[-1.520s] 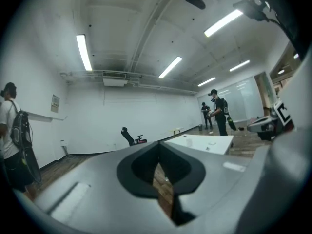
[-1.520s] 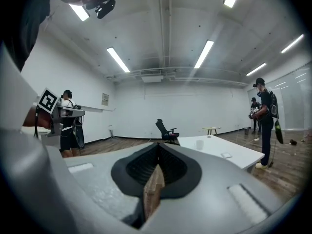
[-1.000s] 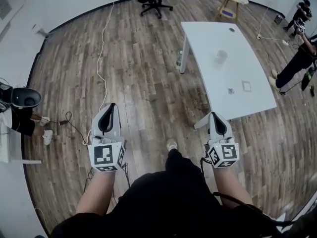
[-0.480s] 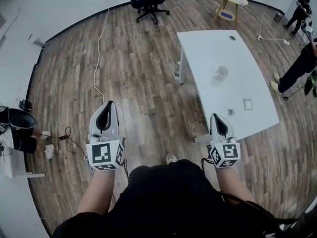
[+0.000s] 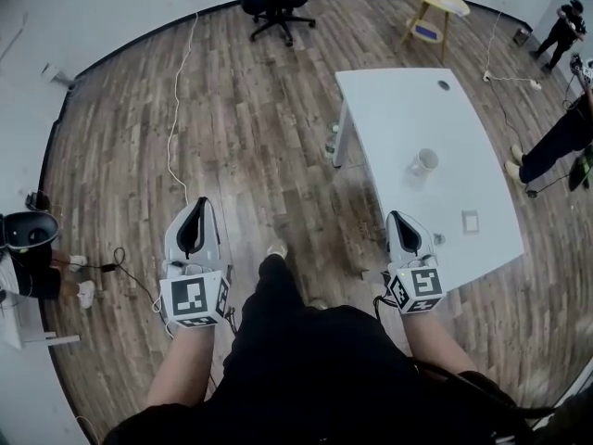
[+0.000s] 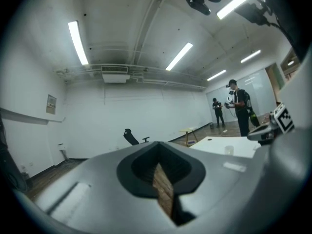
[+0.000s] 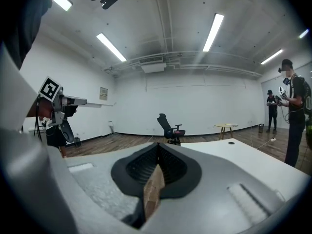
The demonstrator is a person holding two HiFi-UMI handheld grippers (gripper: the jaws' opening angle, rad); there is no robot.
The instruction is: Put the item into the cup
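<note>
The left gripper [image 5: 196, 208] has smooth grey moulded jaws pressed together with nothing between them, above the plank wood floor [image 5: 250, 137]. The right gripper [image 5: 399, 219] is likewise closed and empty, at the near edge of the flat white table [image 5: 398, 109]. The small grey item [image 5: 436, 239] lies just right of it. The round white cup [image 5: 424, 161] stands beyond its tips.

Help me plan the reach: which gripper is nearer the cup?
Right. The right gripper is at the white table's near edge, short of the cup; the left gripper is over the floor, far to its left.
</note>
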